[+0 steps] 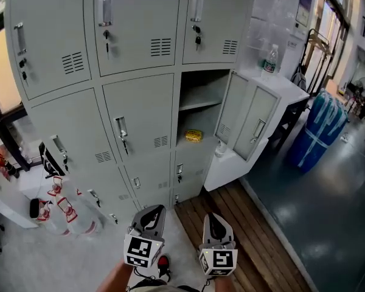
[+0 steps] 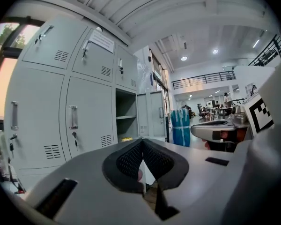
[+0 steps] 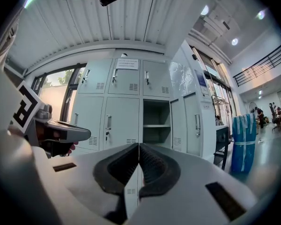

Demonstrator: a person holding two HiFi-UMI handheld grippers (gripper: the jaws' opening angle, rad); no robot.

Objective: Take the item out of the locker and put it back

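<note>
A bank of grey lockers [image 1: 128,72] stands ahead. One compartment [image 1: 201,111] in the right column has its door [image 1: 246,121] swung out to the right. A small yellow item [image 1: 193,135] lies on its lower floor under a bare shelf, and the same yellow item [image 2: 126,138] shows small in the left gripper view. My left gripper [image 1: 151,212] and right gripper [image 1: 215,219] are side by side low in the head view, well short of the lockers. Both have their jaws together with nothing held. The open compartment [image 3: 155,124] lies straight ahead of the right gripper [image 3: 138,150]; the left gripper [image 2: 141,146] points at the closed doors left of it.
A water bottle [image 1: 269,58] stands on a white cabinet [image 1: 286,84] right of the lockers. A blue wrapped barrel [image 1: 324,125] sits further right. White and red bottles [image 1: 64,208] crowd the floor at the left. Wooden boards [image 1: 249,236] run beside the locker base.
</note>
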